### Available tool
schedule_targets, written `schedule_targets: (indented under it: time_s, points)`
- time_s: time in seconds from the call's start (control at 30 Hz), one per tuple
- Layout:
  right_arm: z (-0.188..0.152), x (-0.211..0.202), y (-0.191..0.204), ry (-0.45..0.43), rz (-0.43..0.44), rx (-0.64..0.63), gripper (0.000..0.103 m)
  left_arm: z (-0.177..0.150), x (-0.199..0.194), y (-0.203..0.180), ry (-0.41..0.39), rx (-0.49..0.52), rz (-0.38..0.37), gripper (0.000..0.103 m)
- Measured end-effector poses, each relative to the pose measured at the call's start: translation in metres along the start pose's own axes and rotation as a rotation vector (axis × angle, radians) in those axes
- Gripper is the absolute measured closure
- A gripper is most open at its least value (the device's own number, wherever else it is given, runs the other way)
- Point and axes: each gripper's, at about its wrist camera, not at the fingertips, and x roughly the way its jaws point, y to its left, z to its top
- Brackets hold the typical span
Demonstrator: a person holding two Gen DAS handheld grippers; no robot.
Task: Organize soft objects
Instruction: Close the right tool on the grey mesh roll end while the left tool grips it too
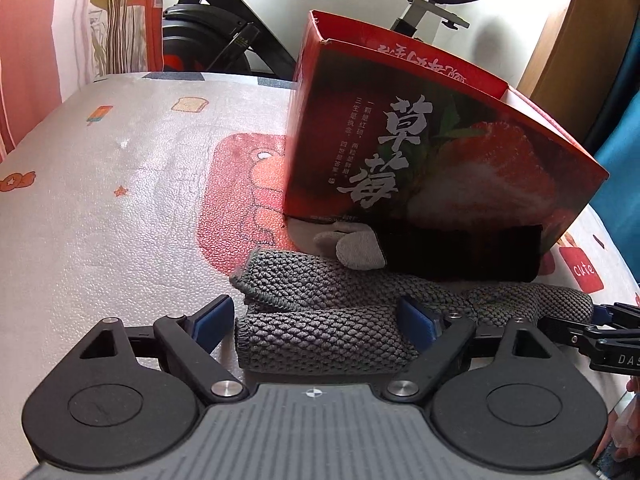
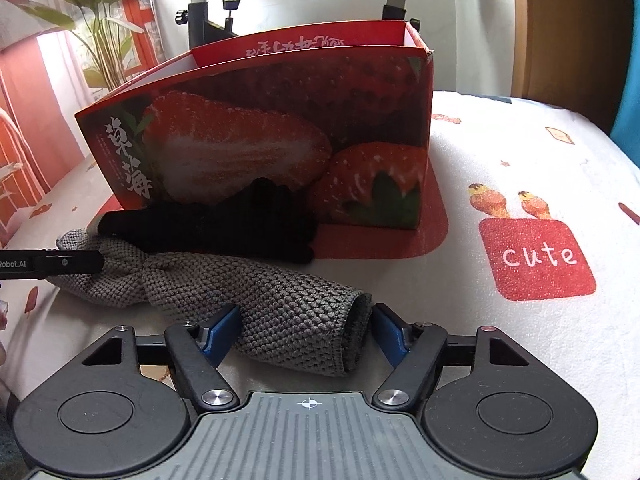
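Observation:
A grey knitted cloth (image 1: 320,280) (image 2: 288,304), rolled and twisted in the middle, lies on the table in front of a red strawberry box (image 1: 420,140) (image 2: 280,120). My left gripper (image 1: 318,316) straddles its left end, jaws wide, with a small gap at the left pad. My right gripper (image 2: 306,332) straddles its right end; the blue pads sit right at the cloth's sides without visibly squeezing it. A black knitted glove (image 1: 460,252) (image 2: 224,224) lies between the cloth and the box. A light grey glove (image 1: 352,248) pokes out beside it.
The table wears a white cover (image 1: 120,200) (image 2: 520,160) printed with cartoons and a "cute" patch. The box stands open-topped at the back. An exercise bike (image 1: 224,32) (image 2: 208,12) and a plant (image 2: 100,20) stand beyond the far edge.

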Motion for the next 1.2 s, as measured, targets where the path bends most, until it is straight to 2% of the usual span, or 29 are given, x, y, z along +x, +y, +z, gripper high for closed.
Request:
schedule_targets:
  time_s: [0.17, 0.27, 0.37, 0.57, 0.83, 0.9, 1.07, 1.2]
  points:
    - [-0.001, 0.004, 0.002, -0.033, -0.012, -0.043, 0.036, -0.005, -0.006, -0.006, -0.006, 0.038, 0.015, 0.027]
    - [-0.001, 0.005, 0.001, -0.047, -0.01, -0.055, 0.036, -0.011, -0.011, -0.005, -0.028, 0.021, 0.031, 0.034]
    - [-0.002, 0.005, 0.0, -0.057, -0.007, -0.057, 0.036, -0.013, -0.013, -0.004, -0.034, 0.009, 0.037, 0.037]
    - [0.0, 0.006, -0.002, -0.063, -0.003, -0.042, 0.037, -0.013, -0.012, -0.008, -0.032, 0.039, 0.05, 0.037]
    - [0.0, 0.001, 0.003, -0.064, 0.001, -0.054, 0.056, -0.013, -0.013, -0.006, -0.032, 0.036, 0.049, 0.037]
    - [0.0, -0.001, 0.005, -0.073, -0.007, -0.067, 0.067, -0.014, -0.014, -0.007, -0.032, 0.031, 0.052, 0.04]
    - [0.001, -0.002, 0.008, -0.083, 0.001, -0.086, 0.076, -0.015, -0.019, -0.007, -0.034, 0.034, 0.034, 0.067]
    - [0.001, -0.003, 0.011, -0.082, -0.008, -0.1, 0.077, -0.016, -0.023, -0.015, -0.048, 0.076, 0.038, 0.08]
